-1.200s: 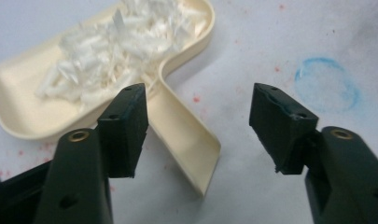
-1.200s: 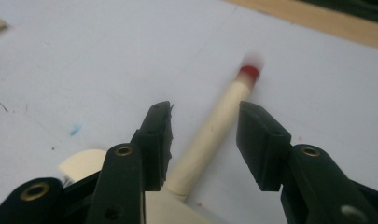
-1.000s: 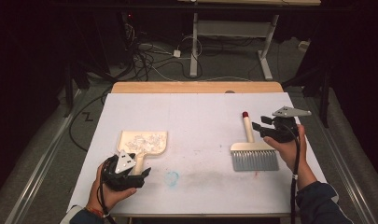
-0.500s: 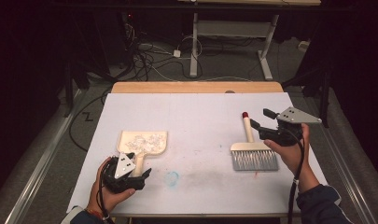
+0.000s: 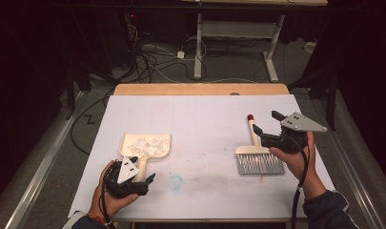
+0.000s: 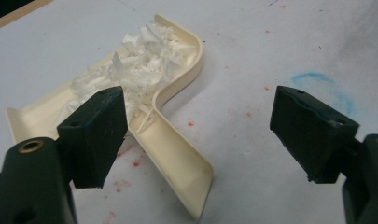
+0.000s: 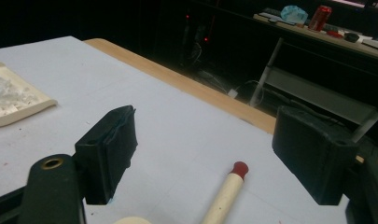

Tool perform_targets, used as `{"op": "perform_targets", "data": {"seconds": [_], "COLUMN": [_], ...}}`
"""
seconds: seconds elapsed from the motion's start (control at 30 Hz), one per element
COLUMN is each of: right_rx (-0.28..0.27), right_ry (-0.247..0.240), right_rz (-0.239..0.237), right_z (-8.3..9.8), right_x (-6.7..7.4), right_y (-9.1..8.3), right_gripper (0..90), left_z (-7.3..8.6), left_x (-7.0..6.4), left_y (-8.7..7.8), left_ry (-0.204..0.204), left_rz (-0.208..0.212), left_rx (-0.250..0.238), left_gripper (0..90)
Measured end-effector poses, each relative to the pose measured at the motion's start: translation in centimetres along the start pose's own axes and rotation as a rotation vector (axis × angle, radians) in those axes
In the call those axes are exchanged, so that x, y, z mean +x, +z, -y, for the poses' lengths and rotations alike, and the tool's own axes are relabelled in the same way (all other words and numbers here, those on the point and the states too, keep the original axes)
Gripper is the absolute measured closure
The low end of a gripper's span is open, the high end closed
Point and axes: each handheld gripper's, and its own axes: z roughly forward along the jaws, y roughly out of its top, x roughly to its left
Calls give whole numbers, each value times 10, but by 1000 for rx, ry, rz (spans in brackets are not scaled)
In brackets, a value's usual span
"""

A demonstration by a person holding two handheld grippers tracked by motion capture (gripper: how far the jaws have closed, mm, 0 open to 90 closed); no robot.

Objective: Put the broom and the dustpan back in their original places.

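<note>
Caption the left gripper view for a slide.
Open left gripper over the handle of a cream dustpan full of white shreds.

My claw (image 6: 200, 140) has just spread wide; the cream dustpan (image 6: 172, 154) handle lies between my pads untouched, white shreds (image 6: 135, 70) piled ahead.

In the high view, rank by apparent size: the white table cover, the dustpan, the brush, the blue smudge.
1. white table cover, by far.
2-3. dustpan and brush: too alike to rank, and the left gripper hides part of the dustpan's handle.
4. blue smudge.
</note>
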Motion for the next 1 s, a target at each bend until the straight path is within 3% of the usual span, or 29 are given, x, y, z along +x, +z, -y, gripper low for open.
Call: {"op": "perform_targets", "data": {"seconds": [0.2,0.7,1.0], "right_rx": [5,-21,-9], "right_ry": [-33,-48,-60], "right_rz": [0,-14,-13], "right_z": [0,1,7], "right_x": [9,18,18], "right_y": [-5,-30,-41], "right_gripper": [209,211,211], "left_z": [0,0,0], "left_x": [-1,-3,-4], "left_y": [0,1,2], "left_ry": [10,23,29], "left_rz": [1,0,1], "left_rx": [4,9,15], "left_gripper": [185,185,185]}}
